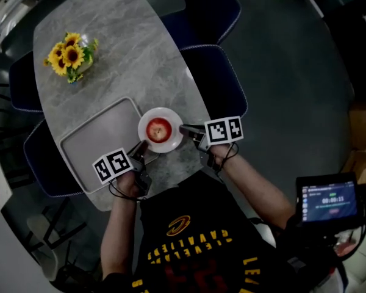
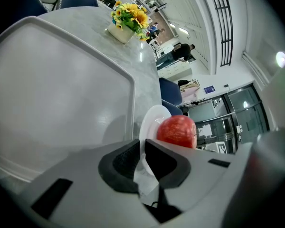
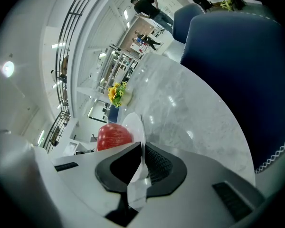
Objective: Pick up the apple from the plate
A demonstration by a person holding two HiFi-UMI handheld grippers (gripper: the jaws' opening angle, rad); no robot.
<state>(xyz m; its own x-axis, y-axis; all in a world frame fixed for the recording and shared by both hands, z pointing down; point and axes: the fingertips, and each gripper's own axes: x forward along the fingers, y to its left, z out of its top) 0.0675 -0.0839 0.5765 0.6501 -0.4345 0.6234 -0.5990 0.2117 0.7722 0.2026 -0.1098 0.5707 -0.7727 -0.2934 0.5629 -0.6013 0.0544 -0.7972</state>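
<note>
A red apple (image 1: 158, 128) sits in the middle of a small white plate (image 1: 171, 116) at the near side of the grey marble table (image 1: 128, 35). My left gripper (image 1: 141, 148) is at the plate's near-left edge, my right gripper (image 1: 186, 129) at its right edge. In the left gripper view the plate's rim (image 2: 149, 122) runs between the dark pads (image 2: 128, 163), which are shut on it, and the apple (image 2: 177, 131) lies just beyond. The right gripper view likewise has the rim (image 3: 135, 125) pinched between its pads (image 3: 156, 164), apple (image 3: 114, 136) to the left.
A grey tray (image 1: 97, 142) lies directly left of the plate, touching or nearly so. A small vase of sunflowers (image 1: 71, 57) stands at the far left of the table. Blue chairs (image 1: 216, 72) stand along the right side and others at the left. A screen (image 1: 329, 200) hangs at my right.
</note>
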